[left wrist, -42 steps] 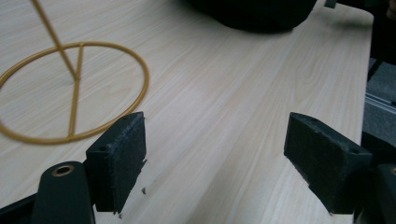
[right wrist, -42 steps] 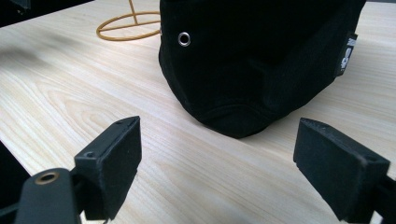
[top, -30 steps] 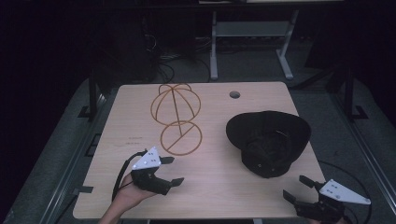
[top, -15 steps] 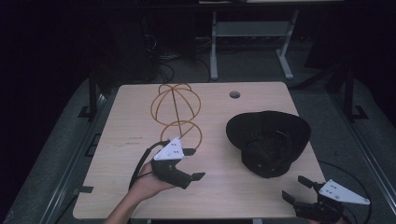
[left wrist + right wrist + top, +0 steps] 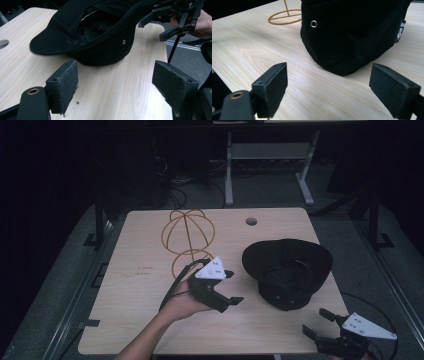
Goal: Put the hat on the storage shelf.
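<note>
**Both grippers open, pointed at one black hat, nothing held**

Count: 2 grippers, 1 hat, 1 wire stand, 1 table.

Nearest: right gripper (image 5: 316, 322) at the table's near right corner, partly off the edge. Jaws spread wide, nothing between them. Right gripper view: bare wood between the jaws, hat crown just ahead, not touching. One metal eyelet and a small side label show on the crown.

Next: left gripper (image 5: 232, 287) near the table's middle, held in the person's left hand (image 5: 182, 304), forearm coming in from the bottom edge. Jaws wide apart, empty. They point right toward the hat. Left gripper view: pads flank bare table, hat close ahead but apart from both pads; right gripper shows farther off at top right.

Black bucket hat (image 5: 287, 270) lies upside down on the right half of the table, brim spread, opening facing up, crown resting on the wood. It sits between the two grippers, right of the left one and beyond the right one.

Farther: orange wire hat stand (image 5: 187, 235), one round base ring plus a domed cage of hoops, upright, left of centre, just beyond the left gripper. Well apart from the hat.

Surface: light wood-grain table (image 5: 135, 285), round cable hole (image 5: 251, 221) near the far edge.

Room: dark. Grey floor, a metal frame leg and loose cables beyond the table.
</note>
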Available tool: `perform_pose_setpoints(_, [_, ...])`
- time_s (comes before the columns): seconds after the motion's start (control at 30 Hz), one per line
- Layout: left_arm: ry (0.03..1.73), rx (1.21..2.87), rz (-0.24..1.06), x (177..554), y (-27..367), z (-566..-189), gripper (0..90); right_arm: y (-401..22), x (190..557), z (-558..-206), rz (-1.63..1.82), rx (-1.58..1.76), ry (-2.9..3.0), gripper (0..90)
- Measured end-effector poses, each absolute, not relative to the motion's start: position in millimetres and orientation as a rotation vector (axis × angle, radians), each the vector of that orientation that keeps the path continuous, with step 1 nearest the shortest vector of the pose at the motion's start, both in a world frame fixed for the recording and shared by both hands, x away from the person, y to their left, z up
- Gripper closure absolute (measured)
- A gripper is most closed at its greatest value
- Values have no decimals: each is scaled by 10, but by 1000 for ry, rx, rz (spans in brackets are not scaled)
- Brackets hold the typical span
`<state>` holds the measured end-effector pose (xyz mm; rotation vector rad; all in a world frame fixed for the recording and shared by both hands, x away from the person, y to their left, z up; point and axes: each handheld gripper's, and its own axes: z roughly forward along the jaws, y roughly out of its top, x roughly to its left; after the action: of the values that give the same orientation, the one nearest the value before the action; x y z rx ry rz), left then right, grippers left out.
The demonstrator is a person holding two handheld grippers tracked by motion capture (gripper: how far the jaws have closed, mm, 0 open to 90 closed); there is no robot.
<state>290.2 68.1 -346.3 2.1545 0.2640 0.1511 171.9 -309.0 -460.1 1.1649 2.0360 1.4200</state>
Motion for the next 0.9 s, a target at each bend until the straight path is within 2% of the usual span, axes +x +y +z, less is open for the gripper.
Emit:
perform_pose_setpoints(0.53, [144, 2205, 102, 2956, 84, -3284, 207, -3047, 1729, -4600, 1436, 1151, 2050, 147])
perform_pose_setpoints(0.9, [68, 2252, 94, 2936, -338, -3271, 253, -3108, 1735, -4600, 1456, 1160, 2027, 147])
